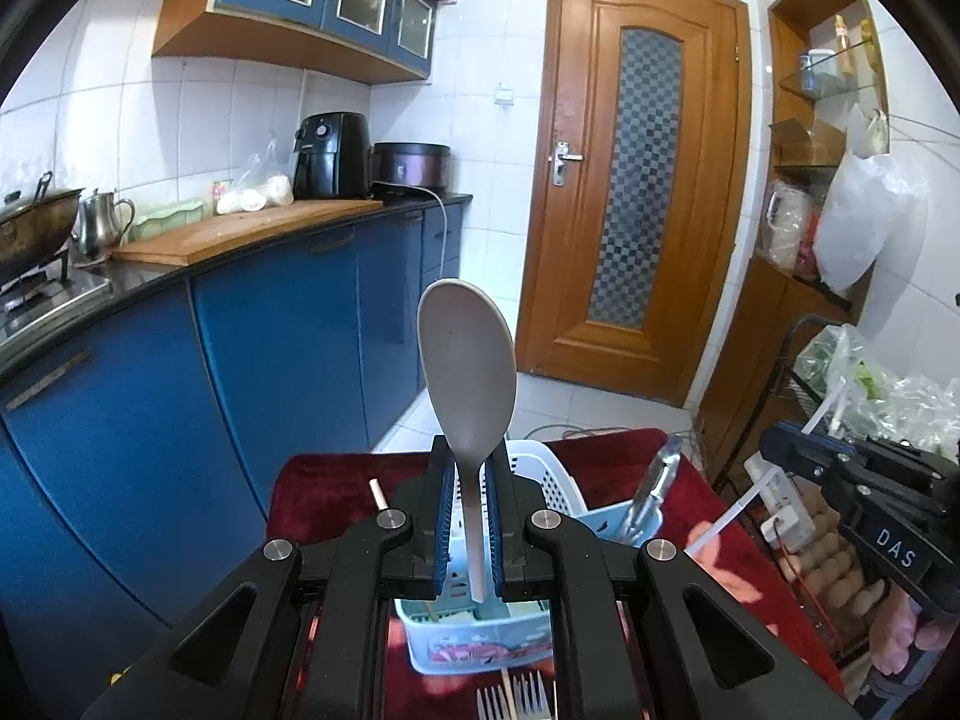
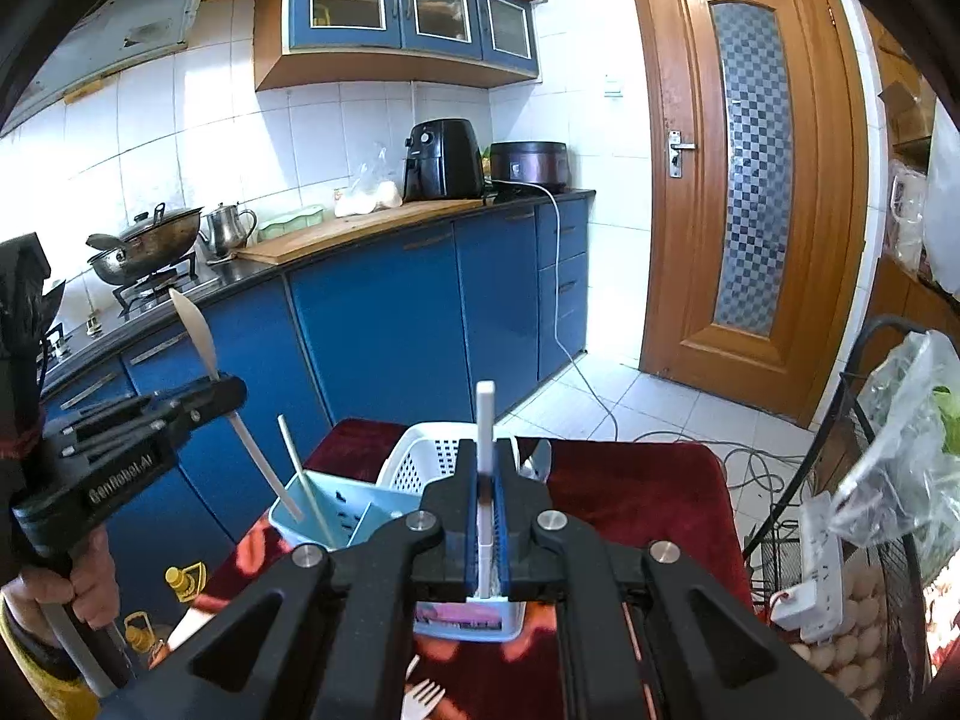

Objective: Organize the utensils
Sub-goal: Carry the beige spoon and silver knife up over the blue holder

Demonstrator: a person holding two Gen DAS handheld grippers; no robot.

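Note:
My left gripper (image 1: 469, 468) is shut on a grey rice spoon (image 1: 467, 372), bowl up, handle hanging down over a light blue utensil basket (image 1: 480, 642) on the red cloth. The same spoon shows edge-on in the right wrist view (image 2: 198, 330), held by the left gripper (image 2: 225, 390). My right gripper (image 2: 486, 474) is shut on a white stick-like utensil (image 2: 485, 420), held upright above the basket (image 2: 312, 510). The right gripper also shows in the left wrist view (image 1: 774, 438). A peeler (image 1: 654, 486) stands in the basket.
A white perforated basket (image 1: 546, 474) stands behind the blue one. Forks (image 1: 516, 702) lie on the red cloth (image 1: 336, 480) in front. Blue cabinets and a counter run on the left. A wire rack with bags, a power strip (image 2: 810, 564) and eggs are on the right.

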